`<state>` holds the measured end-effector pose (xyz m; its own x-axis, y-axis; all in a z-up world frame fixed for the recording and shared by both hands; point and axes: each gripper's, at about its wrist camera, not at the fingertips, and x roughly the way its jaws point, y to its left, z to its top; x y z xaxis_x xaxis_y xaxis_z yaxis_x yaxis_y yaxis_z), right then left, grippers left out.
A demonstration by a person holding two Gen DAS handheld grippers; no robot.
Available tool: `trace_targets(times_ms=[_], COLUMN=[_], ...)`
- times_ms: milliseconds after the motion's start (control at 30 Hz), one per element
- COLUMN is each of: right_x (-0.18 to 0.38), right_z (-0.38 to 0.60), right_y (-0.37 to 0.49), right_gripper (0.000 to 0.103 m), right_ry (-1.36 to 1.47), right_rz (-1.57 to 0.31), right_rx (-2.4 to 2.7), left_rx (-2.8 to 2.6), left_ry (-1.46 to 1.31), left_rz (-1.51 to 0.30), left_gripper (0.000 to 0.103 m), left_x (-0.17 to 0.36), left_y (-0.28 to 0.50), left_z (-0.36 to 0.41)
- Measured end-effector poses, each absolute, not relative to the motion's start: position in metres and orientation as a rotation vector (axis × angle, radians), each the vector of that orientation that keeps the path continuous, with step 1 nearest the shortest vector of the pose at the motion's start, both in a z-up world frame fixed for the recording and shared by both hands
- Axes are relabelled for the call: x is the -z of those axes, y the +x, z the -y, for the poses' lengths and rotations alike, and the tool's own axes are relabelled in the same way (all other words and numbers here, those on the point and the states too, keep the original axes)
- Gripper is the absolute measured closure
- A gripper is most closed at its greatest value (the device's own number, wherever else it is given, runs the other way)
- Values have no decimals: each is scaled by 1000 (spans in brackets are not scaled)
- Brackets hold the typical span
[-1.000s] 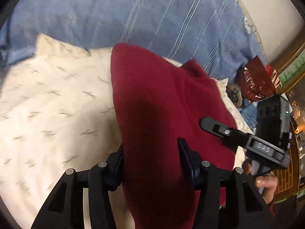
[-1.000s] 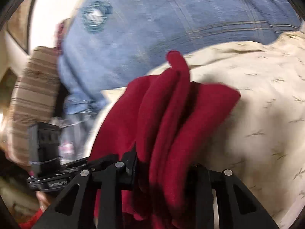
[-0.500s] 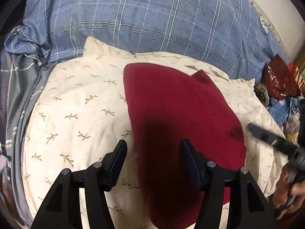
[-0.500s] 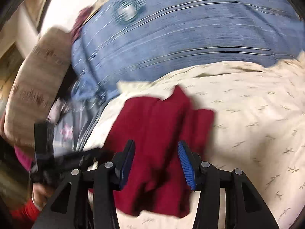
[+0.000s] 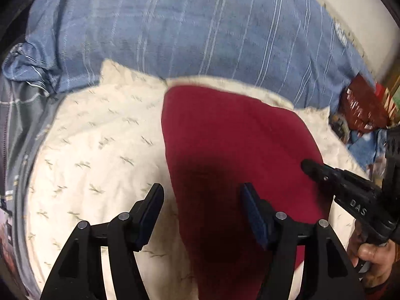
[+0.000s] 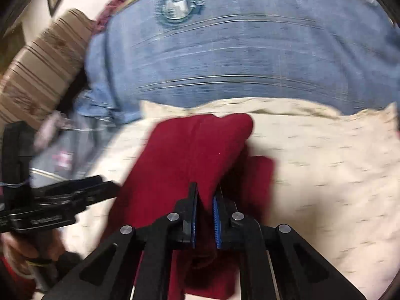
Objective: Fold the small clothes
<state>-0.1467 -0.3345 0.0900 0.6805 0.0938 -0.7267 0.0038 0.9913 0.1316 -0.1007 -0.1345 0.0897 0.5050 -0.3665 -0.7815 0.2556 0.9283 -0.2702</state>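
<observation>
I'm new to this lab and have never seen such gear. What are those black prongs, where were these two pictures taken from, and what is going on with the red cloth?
There is no robot here: a person holds a two-fingered grasping tool in each hand, and a wide-angle camera on each tool looks along its fingers. One picture comes from the left tool, the other from the right tool. Each view also catches the other tool at its edge. A red garment lies on a cream pillow with a small leaf print, which rests on blue striped bedding. The left tool's jaws have just been opening and stand apart over the garment's edge, pressing nothing. The right tool's jaws have just closed and pinch a fold of the garment.
</observation>
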Motion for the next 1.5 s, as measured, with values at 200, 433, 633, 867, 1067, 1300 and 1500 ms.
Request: trace_targets(times_ms=[200, 433, 633, 867, 1067, 1300, 1500], right_x=[-57, -98, -49, -47, -78, -37, -47], right_z=[352, 329, 332, 332, 312, 303, 306], right_y=[-139, -140, -91, -90, -145, -160, -166], right_gripper=[87, 80, 85, 83, 76, 81, 78], right_ry=[222, 119, 117, 139, 79, 20, 50], right_rz=[-920, -806, -937, -937, -911, -1018, -994], right_rx=[-42, -85, -20, -23, -72, -70, -76], left_rx=[353, 358, 370, 361, 350, 338, 329], left_ry=[-118, -127, -118, -125, -120, -98, -67], left_rz=[-1005, -993, -985, -984, -973, -951, -911], left_gripper=[32, 30, 28, 27, 27, 27, 27], left_x=[-64, -58, -57, -56, -55, -54, -57], left_y=[-94, -90, -88, -86, -89, -95, -107], left_z=[142, 137, 144, 143, 145, 148, 148])
